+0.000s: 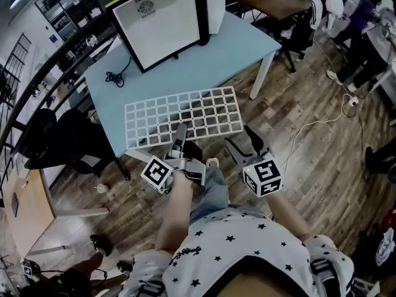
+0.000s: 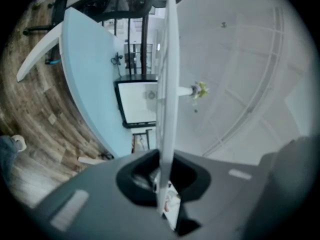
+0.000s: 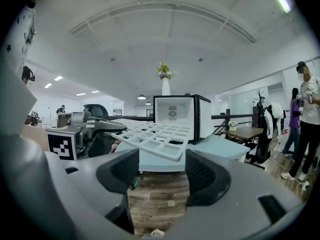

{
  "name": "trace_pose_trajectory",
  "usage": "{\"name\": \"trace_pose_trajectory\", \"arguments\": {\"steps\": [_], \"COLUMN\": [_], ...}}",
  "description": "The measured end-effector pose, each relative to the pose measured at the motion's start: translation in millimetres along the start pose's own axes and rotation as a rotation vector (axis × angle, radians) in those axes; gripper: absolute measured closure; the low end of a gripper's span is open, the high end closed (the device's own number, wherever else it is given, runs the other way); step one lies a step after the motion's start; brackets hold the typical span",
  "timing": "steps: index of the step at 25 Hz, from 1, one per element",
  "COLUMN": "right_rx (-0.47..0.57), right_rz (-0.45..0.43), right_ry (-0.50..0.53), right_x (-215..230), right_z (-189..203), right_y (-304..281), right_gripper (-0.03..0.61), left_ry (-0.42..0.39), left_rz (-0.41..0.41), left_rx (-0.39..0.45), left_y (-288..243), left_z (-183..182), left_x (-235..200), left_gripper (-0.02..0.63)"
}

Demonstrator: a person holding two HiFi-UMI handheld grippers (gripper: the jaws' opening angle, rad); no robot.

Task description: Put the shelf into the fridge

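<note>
The white grid shelf point(image 1: 185, 116) lies flat over the near edge of the light blue table point(image 1: 204, 60). My left gripper point(image 1: 180, 130) is shut on the shelf's near edge; in the left gripper view the shelf point(image 2: 167, 84) runs edge-on between the jaws of that gripper point(image 2: 162, 176). My right gripper point(image 1: 241, 140) is open just off the shelf's near right corner, holding nothing. In the right gripper view the shelf point(image 3: 155, 134) hangs beyond my open right gripper point(image 3: 162, 171). The small black fridge point(image 1: 164, 23) stands on the table with its white inside facing me.
A black cable point(image 1: 114, 77) lies on the table left of the fridge. A black chair point(image 1: 59, 141) stands to the left, and a wooden table point(image 1: 278, 2) at the back right. People point(image 1: 365, 30) stand at the far right. A white cord point(image 1: 322, 122) crosses the wooden floor.
</note>
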State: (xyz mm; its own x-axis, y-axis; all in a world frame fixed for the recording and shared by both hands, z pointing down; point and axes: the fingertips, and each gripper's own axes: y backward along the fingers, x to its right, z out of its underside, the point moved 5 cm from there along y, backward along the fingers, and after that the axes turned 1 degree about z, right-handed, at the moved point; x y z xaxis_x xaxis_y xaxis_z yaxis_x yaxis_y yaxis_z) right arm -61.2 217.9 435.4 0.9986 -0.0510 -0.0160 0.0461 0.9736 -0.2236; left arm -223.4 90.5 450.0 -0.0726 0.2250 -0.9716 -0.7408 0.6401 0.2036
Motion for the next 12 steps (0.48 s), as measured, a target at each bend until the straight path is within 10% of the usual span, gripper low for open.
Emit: {"name": "trace_pose_trajectory", "arguments": {"steps": [12], "right_rx": [0.004], "right_rz": [-0.001], "right_ry": [-0.006], "right_x": [45.0], "right_z": [-7.6], "right_y": [-60.8], "right_gripper": [0.33], "left_ry": [0.001], "left_rz": [-0.007], "left_rx": [-0.033], "left_y": [-67.1], "left_z": [-12.2], "left_x": [-15.2], "left_gripper": [0.583]}}
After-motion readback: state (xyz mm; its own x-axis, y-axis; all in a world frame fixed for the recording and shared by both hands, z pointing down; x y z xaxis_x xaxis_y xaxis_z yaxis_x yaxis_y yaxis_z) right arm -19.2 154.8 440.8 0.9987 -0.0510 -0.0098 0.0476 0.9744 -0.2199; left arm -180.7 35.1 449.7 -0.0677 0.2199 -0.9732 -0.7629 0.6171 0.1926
